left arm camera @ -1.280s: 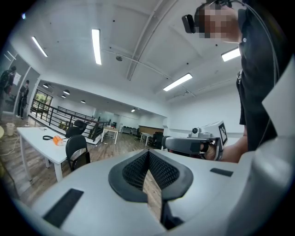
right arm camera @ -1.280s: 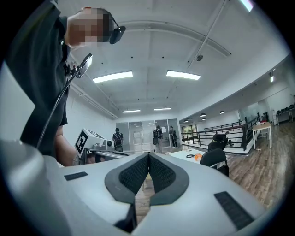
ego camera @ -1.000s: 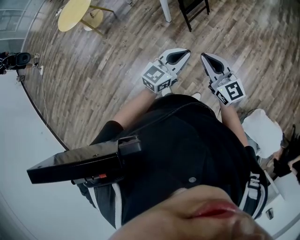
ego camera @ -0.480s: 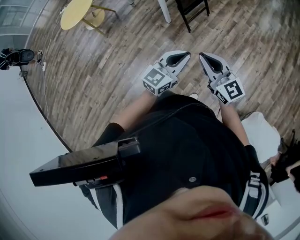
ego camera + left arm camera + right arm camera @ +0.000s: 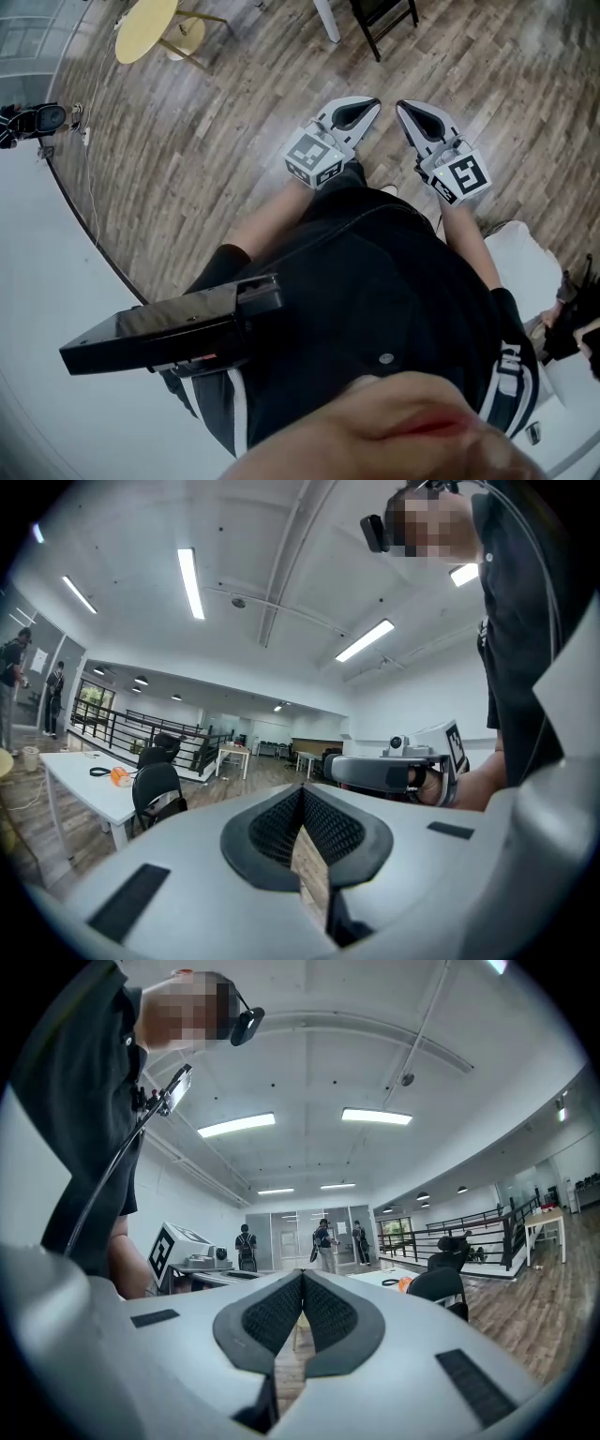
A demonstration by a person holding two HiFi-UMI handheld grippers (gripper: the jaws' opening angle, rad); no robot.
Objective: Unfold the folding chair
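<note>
Left gripper (image 5: 302, 794): pressed together, nothing between the pads; held level in front of the body.
Right gripper (image 5: 302, 1277): pressed together, empty; held level, just beside the left gripper, tips near each other but apart.
Folding chair (image 5: 382, 21): probably the dark frame at the top edge of the head view, mostly cut off; standing on the floor, well apart from both grippers, untouched.
Floor (image 5: 216, 141): wood planks, below both grippers.
Surroundings: white counter (image 5: 80, 778) carrying an orange item (image 5: 120, 776); dark office chair (image 5: 155, 794) just beside it.
</note>
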